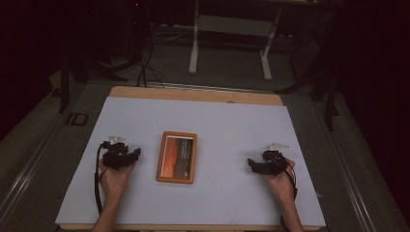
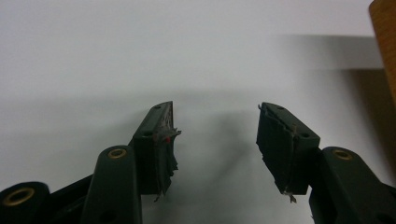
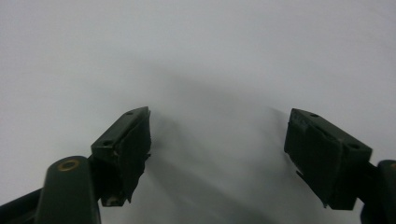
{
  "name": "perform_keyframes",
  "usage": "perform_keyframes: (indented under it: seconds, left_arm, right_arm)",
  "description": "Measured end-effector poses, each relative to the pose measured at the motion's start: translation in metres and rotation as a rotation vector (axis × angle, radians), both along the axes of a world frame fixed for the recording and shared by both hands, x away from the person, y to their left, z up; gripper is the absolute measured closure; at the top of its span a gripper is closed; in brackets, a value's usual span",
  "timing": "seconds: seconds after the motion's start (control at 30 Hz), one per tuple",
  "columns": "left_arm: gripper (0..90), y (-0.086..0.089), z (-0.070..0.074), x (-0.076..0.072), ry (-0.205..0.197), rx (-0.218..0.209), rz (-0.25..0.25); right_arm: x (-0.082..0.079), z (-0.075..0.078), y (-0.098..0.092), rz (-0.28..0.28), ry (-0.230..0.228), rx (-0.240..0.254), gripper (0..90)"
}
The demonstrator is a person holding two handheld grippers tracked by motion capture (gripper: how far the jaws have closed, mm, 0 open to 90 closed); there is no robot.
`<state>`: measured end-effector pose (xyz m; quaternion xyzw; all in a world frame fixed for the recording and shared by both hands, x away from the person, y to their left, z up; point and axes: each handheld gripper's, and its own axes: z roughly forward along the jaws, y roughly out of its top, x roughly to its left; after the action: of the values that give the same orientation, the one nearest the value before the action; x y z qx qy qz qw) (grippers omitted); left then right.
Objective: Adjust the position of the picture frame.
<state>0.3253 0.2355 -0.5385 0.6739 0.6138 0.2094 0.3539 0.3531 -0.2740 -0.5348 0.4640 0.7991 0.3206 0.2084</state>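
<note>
Black tongs (image 1: 137, 153) flank a flat, wood-framed rectangular tablet (image 1: 177, 157).

The right gripper (image 3: 217, 154) has its 2 black jaws standing wide apart with nothing between them, low over a plain white tabletop (image 3: 196, 51) with their soft shadows.

A white sheet (image 1: 232, 125) covers the bench (image 1: 193, 93), whose wooden far edge stays bare; beyond it a white frame (image 1: 231, 36) stands on the floor (image 1: 159, 63); black cables (image 1: 145, 67) trail near the far left corner.
</note>
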Motion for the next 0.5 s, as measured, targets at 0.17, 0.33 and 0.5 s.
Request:
perform_keyframes:
  seconds: [0.17,0.33,0.5]
  left_arm:
    - [48.9,0.004,0.009,-0.007,-0.055,-0.031,-0.094]
    - [53.5,-0.001,0.015,-0.012,-0.091,-0.057,-0.180]
    - [52.3,-0.009,0.017,-0.010,-0.060,-0.039,-0.222]
  right_arm:
    - [-0.003,0.005,0.009,0.033,-0.005,0.011,24.5]
    - [-0.006,0.012,0.020,0.073,-0.008,0.047,27.1]
    - [-0.007,0.013,0.030,0.104,0.005,0.079,27.1]
